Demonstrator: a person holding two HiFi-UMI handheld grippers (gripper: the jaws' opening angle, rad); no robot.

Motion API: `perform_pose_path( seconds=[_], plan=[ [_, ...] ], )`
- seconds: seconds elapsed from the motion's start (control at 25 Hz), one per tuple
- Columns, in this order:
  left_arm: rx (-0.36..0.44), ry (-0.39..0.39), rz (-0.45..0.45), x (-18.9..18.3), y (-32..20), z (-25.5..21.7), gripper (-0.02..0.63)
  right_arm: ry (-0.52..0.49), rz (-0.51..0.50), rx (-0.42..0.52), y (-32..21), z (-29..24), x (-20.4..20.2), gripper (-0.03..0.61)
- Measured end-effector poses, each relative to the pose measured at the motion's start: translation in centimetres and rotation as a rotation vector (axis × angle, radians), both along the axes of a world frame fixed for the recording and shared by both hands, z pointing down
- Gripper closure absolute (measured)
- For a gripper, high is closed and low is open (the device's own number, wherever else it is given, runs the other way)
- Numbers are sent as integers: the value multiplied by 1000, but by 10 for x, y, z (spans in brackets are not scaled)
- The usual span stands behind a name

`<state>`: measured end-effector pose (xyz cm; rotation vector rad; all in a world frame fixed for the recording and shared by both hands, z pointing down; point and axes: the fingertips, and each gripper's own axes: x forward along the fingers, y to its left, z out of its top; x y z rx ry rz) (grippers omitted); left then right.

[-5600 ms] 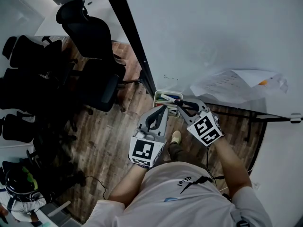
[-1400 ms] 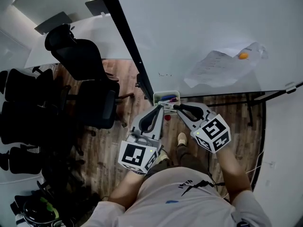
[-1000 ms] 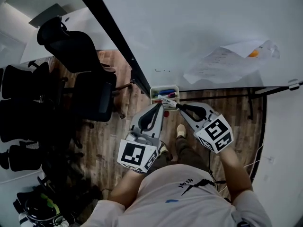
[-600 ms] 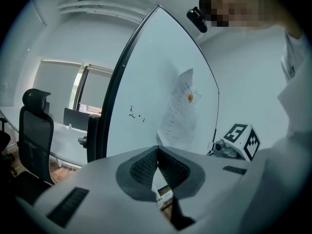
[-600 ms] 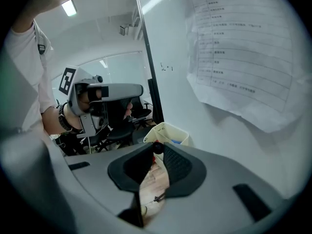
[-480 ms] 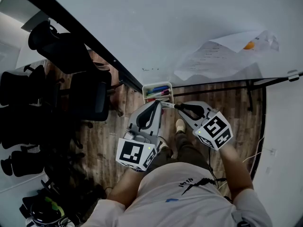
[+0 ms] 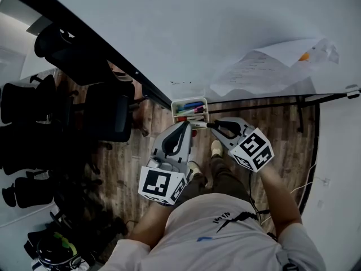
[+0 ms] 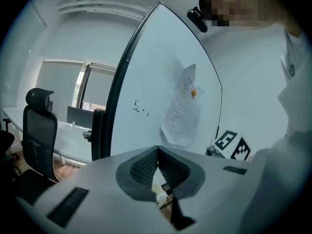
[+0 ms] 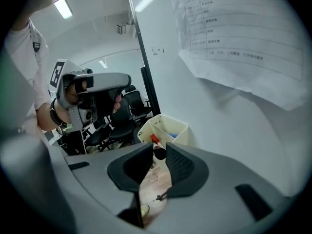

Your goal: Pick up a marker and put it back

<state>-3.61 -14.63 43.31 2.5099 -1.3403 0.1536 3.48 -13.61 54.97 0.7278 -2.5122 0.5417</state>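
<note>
The marker (image 7: 198, 125) is being gripped by the right tongs (image 7: 210, 125) just beside the pen box (image 7: 189, 102) (left tongs (image 8: 157, 150) being held closed, empty), so prob. the put-back step; lowering in & release are being called for next.

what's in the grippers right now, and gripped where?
Right gripper pinches a marker by its dark end, with the red end toward the tray. Left gripper holds nothing, fingers together.

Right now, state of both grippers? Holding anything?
Left gripper: shut, jaw tips together, nothing between them.
Right gripper: shut on the marker.
</note>
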Motion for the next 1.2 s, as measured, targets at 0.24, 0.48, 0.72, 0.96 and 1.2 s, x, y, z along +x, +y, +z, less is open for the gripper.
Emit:
perform_pose_path(
  seconds=[0.24, 0.48, 0.72, 0.96, 1.2],
  plan=[
    [-1, -8, 14, 5, 0, 2, 603, -21, 12, 4, -1, 1, 4, 482],
    [15, -9, 48, 17, 2, -4, 603, -44, 94, 93, -7, -33, 13, 483],
    [42, -10, 84, 25, 9, -14, 603, -103, 143, 134, -6, -76, 8, 509],
    [90, 4, 100, 26, 14, -36, 603, -153, 170, 165, -2, -113, 3, 531],
    [132, 22, 117, 24, 25, -68, 603, -213, 187, 218, 9, -155, -6, 557]
  ],
)
